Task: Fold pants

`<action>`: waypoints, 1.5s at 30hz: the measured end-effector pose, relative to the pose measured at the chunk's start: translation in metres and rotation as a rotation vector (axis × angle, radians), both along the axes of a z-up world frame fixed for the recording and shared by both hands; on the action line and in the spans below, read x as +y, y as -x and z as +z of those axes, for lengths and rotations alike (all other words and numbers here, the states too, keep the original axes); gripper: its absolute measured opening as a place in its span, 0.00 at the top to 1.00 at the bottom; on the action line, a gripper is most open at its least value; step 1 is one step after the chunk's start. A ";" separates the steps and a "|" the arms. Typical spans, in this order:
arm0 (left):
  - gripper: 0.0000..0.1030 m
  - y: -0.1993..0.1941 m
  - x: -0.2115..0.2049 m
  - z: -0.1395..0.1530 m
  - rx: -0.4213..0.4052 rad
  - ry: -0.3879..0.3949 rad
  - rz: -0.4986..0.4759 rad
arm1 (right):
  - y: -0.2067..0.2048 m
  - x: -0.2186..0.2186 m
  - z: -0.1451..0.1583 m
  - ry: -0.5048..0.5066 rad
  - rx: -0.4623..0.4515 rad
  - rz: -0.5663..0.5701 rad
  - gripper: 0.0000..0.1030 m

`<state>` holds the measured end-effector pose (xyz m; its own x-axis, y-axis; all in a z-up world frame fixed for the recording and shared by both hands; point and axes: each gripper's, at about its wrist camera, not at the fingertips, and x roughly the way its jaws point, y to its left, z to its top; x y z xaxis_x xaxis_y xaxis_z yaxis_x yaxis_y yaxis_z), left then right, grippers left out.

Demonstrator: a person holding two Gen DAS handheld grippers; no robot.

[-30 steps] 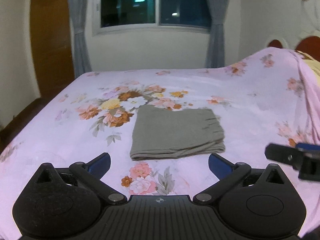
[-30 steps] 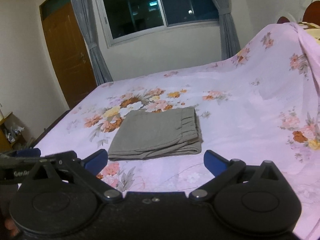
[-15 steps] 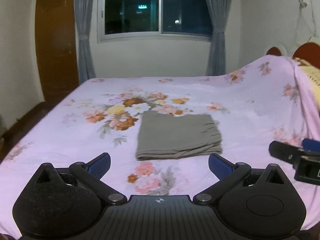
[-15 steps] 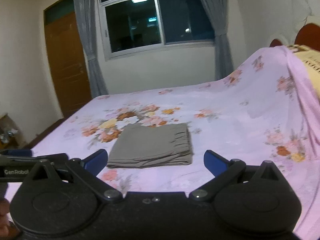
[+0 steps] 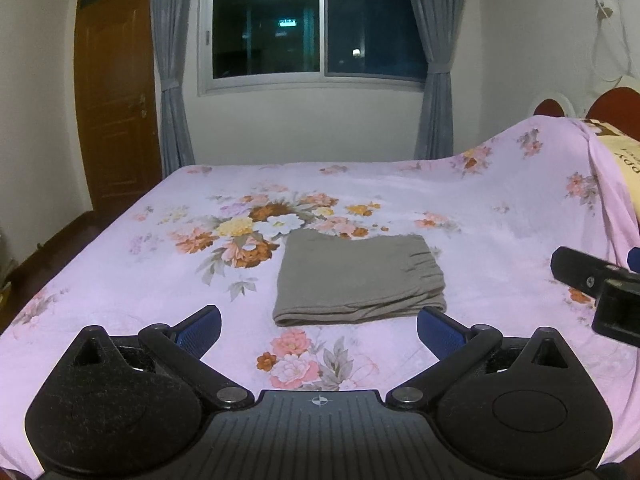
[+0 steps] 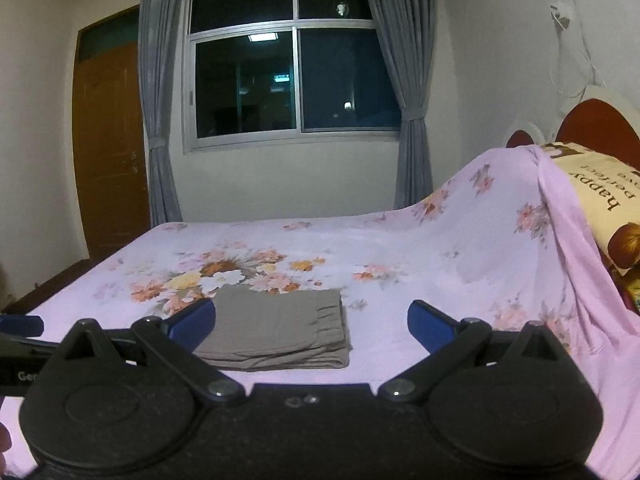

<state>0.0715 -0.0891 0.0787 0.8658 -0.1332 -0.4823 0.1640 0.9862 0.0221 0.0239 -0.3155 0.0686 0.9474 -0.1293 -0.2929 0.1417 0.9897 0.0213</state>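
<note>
The grey-brown pants [image 5: 358,278] lie folded into a flat rectangle on the pink floral bedsheet [image 5: 500,248], gathered waistband to the right. My left gripper [image 5: 319,326] hovers just in front of them, open and empty, clear of the cloth. In the right wrist view the folded pants [image 6: 276,330] sit behind my right gripper [image 6: 312,320], which is also open and empty. The right gripper's finger [image 5: 588,274] pokes into the left wrist view at the right edge. The left gripper's finger [image 6: 20,326] shows at the left edge of the right wrist view.
The sheet rises over a mound at the right, with a printed pillow [image 6: 596,200] and a red headboard [image 6: 592,128] beyond. A dark window [image 5: 316,26] with grey curtains and a wooden door [image 5: 116,100] stand behind the bed. Floor lies past the left bed edge.
Both grippers have pulled back from the pants and tilted up, so more of the window and wall shows. The folded pants have stayed put. Both grippers remain open.
</note>
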 end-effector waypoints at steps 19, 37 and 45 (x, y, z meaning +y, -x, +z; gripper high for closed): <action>0.00 -0.010 -0.012 0.003 -0.016 -0.021 -0.002 | -0.007 -0.007 -0.007 -0.049 0.036 0.016 0.00; 0.00 -0.015 -0.016 0.002 0.000 -0.013 0.001 | -0.012 -0.009 -0.011 -0.070 0.047 0.011 0.00; 0.00 -0.016 -0.017 0.001 0.002 -0.016 0.003 | -0.014 -0.007 -0.012 -0.077 0.053 0.013 0.00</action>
<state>0.0878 -0.1059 0.0795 0.8651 -0.1233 -0.4862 0.1614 0.9862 0.0371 0.0381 -0.3229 0.0563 0.9316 -0.0922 -0.3516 0.1318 0.9872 0.0903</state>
